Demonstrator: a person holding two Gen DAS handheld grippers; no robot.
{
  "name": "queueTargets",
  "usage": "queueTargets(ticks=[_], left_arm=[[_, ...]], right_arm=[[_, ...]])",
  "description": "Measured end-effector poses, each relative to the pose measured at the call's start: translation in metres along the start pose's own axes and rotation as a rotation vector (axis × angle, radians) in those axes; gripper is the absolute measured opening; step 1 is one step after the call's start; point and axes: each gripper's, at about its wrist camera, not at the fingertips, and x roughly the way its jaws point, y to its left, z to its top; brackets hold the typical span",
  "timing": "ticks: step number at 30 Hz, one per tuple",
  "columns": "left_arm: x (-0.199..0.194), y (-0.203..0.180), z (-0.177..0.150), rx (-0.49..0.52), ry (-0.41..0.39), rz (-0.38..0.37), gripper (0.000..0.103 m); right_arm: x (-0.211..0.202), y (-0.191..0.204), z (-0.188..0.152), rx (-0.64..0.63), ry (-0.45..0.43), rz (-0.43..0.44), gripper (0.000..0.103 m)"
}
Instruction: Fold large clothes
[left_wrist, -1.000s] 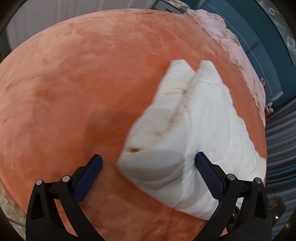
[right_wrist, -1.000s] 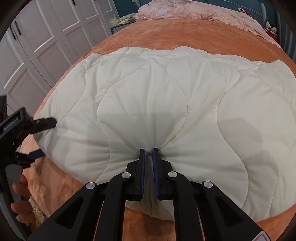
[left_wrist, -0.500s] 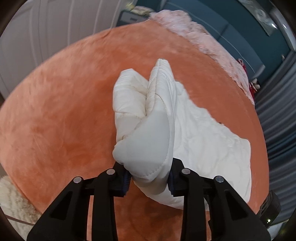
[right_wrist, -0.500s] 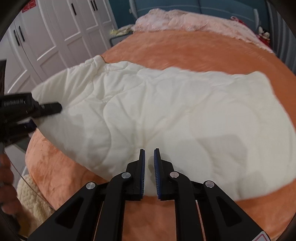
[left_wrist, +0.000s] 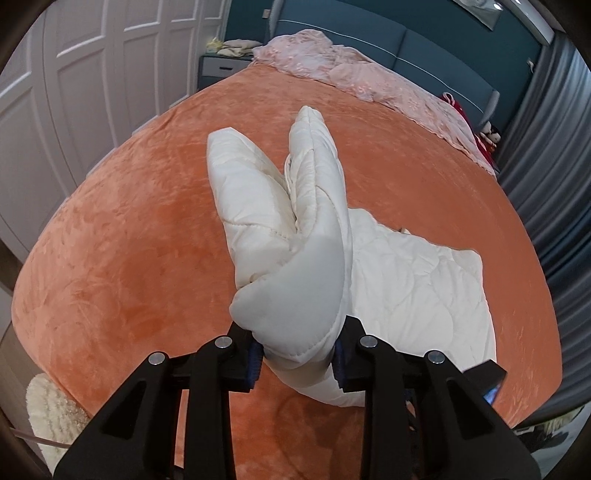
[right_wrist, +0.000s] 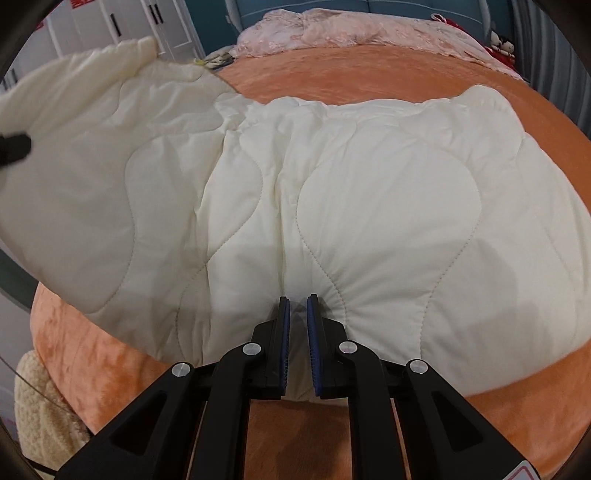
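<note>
Left wrist view, left hand-held gripper (left_wrist: 297, 360): its jaws are pinched in on a thick bunched corner of the white quilt (left_wrist: 406, 291), the blue pads pressing into the padding from both sides.
Left wrist view, quilt: the gripped corner stands up off the orange bed (left_wrist: 122, 258) in two puffy lobes; the rest trails down to the right and lies flat on the bedspread.
Left wrist view, surroundings: a pink blanket (left_wrist: 354, 74) lies at the head of the bed, white wardrobe doors (left_wrist: 74, 74) stand to the left, and a fluffy cream rug (left_wrist: 51, 417) shows below the bed edge.

Right wrist view, right hand-held gripper (right_wrist: 297, 325): nearly closed, only a narrow slit between the pads, nipping the near edge of the quilt (right_wrist: 369, 206) where the stitching puckers.
Right wrist view, quilt: spread wide across the bed (right_wrist: 351, 70), its left part lifted and sloping up toward a black tip at the frame edge, likely the other gripper.

Handling, judged: soft, thick, light for its bulk, and floppy; it sags between the two holds and folds wherever it is unsupported.
Grip, judged: the smooth cover may slip, so hold deep on the corners or the bound edge, with several layers caught, not on a single skin of cloth.
</note>
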Motion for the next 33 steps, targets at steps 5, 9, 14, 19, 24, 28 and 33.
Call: queueTargets(ticks=[5,9,14,19,24,28,33], left_arm=[[-0.008,-0.028,-0.003,0.061,-0.014,-0.002,0.027],[-0.014,-0.055,-0.008,0.12,-0.019,-0.022,0.027],[-0.013,-0.097,-0.02,0.225,-0.011,-0.057,0.026],[0.002,-0.146,-0.038,0.336,0.018,-0.091,0.026],[0.029,-0.179,-0.057,0.391,0.096,-0.122,0.026],[0.057,-0.196,-0.073,0.412,0.186,-0.142,0.026],[0.052,-0.195,-0.08,0.422,0.175,-0.122,0.034]], right_arm=[[0.0,-0.006,-0.001,-0.004,-0.017,0.05,0.01],[-0.017,-0.012,-0.002,0.039,-0.016,0.088,0.011],[-0.056,-0.025,-0.014,0.045,-0.068,0.103,0.012],[-0.096,-0.052,-0.024,0.065,-0.128,0.074,0.012],[-0.123,-0.08,-0.042,0.106,-0.147,0.024,0.023],[-0.133,-0.096,-0.05,0.143,-0.154,-0.005,0.027],[-0.154,-0.103,-0.045,0.154,-0.211,-0.025,0.05]])
